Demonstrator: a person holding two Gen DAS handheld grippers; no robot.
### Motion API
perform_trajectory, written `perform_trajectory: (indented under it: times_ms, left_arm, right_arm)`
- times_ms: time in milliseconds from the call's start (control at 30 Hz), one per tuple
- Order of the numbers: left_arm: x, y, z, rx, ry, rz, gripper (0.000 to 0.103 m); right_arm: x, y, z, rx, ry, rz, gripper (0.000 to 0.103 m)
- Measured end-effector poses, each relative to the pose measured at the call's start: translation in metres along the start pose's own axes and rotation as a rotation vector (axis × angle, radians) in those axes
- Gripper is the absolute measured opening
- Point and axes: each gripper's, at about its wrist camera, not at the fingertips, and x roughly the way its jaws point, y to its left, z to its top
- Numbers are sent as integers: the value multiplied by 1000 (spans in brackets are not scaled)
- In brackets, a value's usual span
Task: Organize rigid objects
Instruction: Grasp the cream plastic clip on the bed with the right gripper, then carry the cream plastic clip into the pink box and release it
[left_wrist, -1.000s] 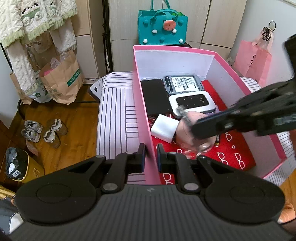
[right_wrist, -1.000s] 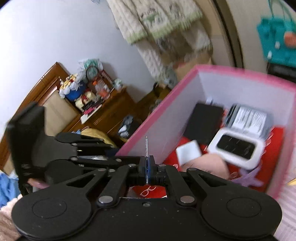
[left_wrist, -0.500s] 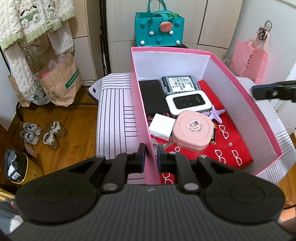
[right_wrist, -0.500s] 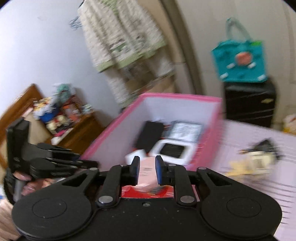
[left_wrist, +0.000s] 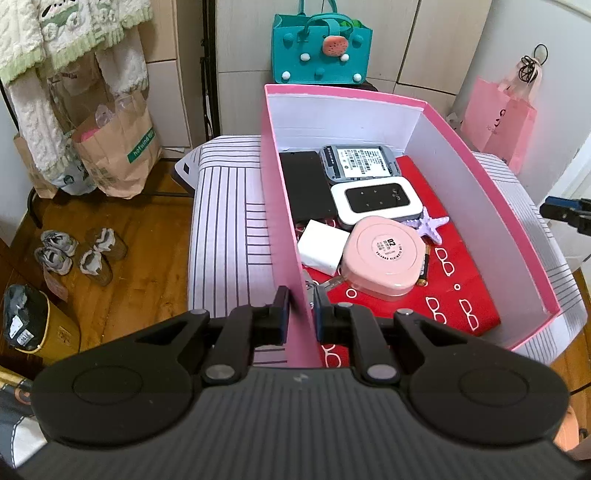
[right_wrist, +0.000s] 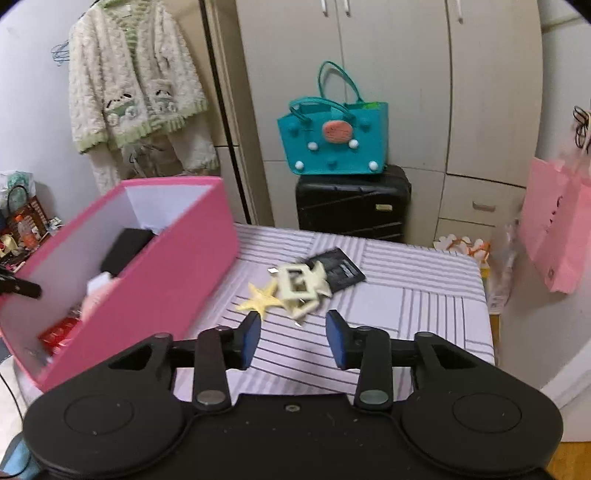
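Already several items fill the pink box (left_wrist: 284, 206), its wall pinched by the left gripper (left_wrist: 300, 314); ahead of the opening, empty right gripper (right_wrist: 293, 334) remain a yellow starfish (right_wrist: 260, 297) and cream hair clips (right_wrist: 301, 286) — unpacked.

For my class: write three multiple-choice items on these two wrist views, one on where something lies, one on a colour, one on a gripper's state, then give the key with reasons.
1. Where does the yellow star-shaped piece lie?
A. inside the pink cardboard box
B. on the striped cloth beside the box
C. on the black suitcase

2. What colour is the star-shaped piece inside the box?
A. lilac
B. green
C. black

3. What is the left gripper doing?
A. hanging open in the air
B. clamping the box's side wall
C. holding the round pink case

Key: B, it rests on the cloth outside the box; A, it is pale purple; B, its pads press the pink wall from both sides.
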Motion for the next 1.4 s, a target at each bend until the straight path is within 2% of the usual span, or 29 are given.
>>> perform_trajectory:
  times_ms: [100,167,233,333,467,667,733,900,967,1000,1167,1400]
  left_arm:
    - [1,-3,-1,13,-7,17,13]
    - [1,-6,-1,19,-8,28,13]
    - [1,-11,-3,41,-10,44,13]
    - [2,-15,-2,60,-1,58,13]
    - [2,-17,0,74,10,65,13]
    - [3,-20,4,100,39,76,13]
    - [3,-21,5,100,47,77,13]
    - [4,-21,5,100,52,77,13]
    - [5,-21,4,105,51,79,13]
    - [4,-22,4,107,50,80,13]
    - [6,-21,4,110,53,76,13]
    - [5,-22,0,112,33,83,13]
  right_arm:
    - [12,-6,-6,-31,-20,3,50]
    - [19,-4,-10,-71,-29,15,55]
    - [32,0,-14,-154,-24,33,66]
    - [55,4,-18,-250,-35,-4,66]
    - [76,5,-12,-282,-76,20,66]
    - [100,7,7,-256,-86,49,67]
    - [109,4,10,-210,-74,48,67]
    - [120,-6,4,-99,-109,56,68]
    - [120,-4,2,-107,-122,52,66]
    - [119,-2,1,-121,-132,45,54]
    - [103,11,1,-183,-169,20,54]
    - [59,27,-3,-190,-211,37,54]
